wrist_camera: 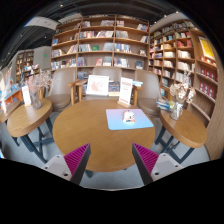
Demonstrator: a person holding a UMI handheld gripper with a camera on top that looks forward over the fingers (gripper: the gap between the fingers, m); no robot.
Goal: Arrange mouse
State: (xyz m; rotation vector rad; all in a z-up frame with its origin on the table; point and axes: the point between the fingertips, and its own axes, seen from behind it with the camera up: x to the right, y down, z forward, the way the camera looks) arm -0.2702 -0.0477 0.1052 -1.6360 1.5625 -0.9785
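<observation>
While the claw (108, 160) is held open and empty above the near edge of the round table (75, 135), the approach step is judged to be in hand. Beyond the fingers, a small pale mouse (129, 117) is seen on a light blue mat (130, 120); a forward reach is called for. Its shape is hard to make out. Bookshelves (100, 45) are seen farthest back.

A round wooden tabletop (85, 125) is seen just beyond the tongs. A light blue mat (131, 120) is laid flat on it, off to one side, and a small white mouse (128, 116) is parked on that mat.
</observation>
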